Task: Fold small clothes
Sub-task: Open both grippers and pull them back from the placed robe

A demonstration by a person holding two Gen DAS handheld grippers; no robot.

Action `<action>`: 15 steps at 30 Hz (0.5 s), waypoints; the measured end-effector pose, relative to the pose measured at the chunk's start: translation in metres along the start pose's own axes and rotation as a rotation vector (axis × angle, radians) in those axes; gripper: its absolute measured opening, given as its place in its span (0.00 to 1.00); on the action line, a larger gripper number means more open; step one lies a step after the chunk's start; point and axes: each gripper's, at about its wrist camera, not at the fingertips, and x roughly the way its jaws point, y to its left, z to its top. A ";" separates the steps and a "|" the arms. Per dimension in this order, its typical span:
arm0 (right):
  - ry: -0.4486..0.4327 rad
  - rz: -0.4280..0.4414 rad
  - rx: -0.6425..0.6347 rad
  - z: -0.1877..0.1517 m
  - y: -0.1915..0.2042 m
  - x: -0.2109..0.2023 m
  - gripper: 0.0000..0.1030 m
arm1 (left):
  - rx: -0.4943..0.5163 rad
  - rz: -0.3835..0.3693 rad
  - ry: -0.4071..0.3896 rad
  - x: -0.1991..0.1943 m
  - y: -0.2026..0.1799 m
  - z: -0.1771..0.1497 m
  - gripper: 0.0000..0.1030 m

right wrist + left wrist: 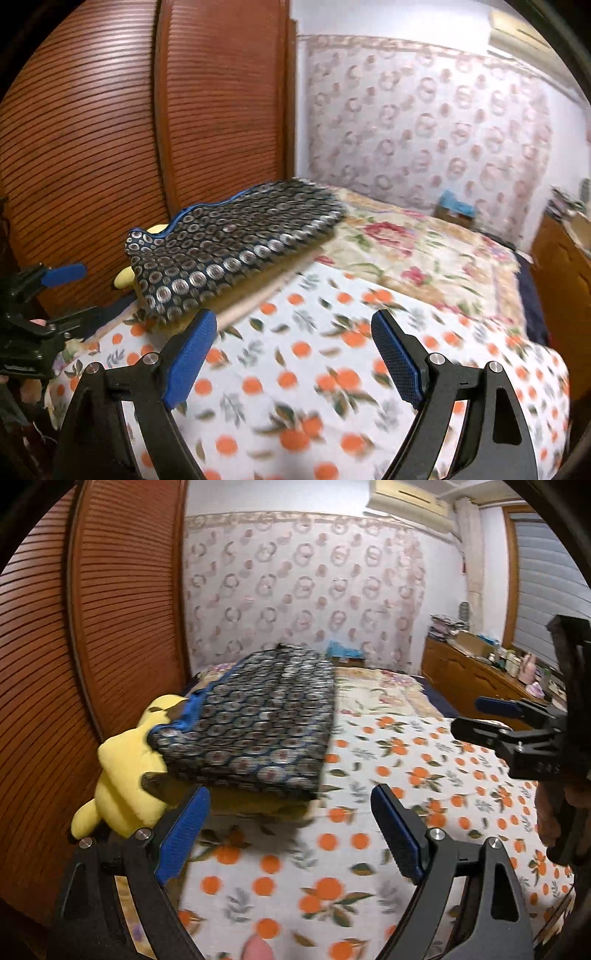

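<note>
While L view shows yellow plush (122,775), R view mostly hides it, folded garment (229,251) atop.

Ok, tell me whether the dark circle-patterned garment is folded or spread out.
Folded: the dark patterned garment lies as a compact rectangle with straight edges atop a stack on the bed, partly covering a yellow plush toy.

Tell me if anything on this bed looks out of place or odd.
One thing: a yellow plush toy is wedged under the folded dark patterned garment, between it and the wooden slatted door. The garment's near corner rests on the toy rather than flat on the orange-print sheet. Nothing looks spilled or damaged.
</note>
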 end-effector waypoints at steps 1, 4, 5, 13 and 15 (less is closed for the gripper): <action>-0.005 -0.015 0.007 -0.004 0.000 -0.009 0.84 | 0.004 -0.011 -0.003 -0.001 -0.006 0.000 0.87; -0.026 -0.051 0.030 -0.020 -0.003 -0.042 0.84 | 0.020 -0.053 -0.008 -0.005 -0.027 0.000 0.87; -0.032 -0.067 0.036 -0.024 -0.003 -0.052 0.84 | 0.027 -0.072 -0.008 -0.007 -0.036 0.001 0.87; -0.063 -0.186 0.103 -0.063 -0.014 -0.128 0.84 | 0.038 -0.154 -0.021 -0.017 -0.079 0.007 0.87; -0.069 -0.218 0.124 -0.070 -0.017 -0.145 0.84 | 0.047 -0.164 -0.029 -0.022 -0.089 0.010 0.87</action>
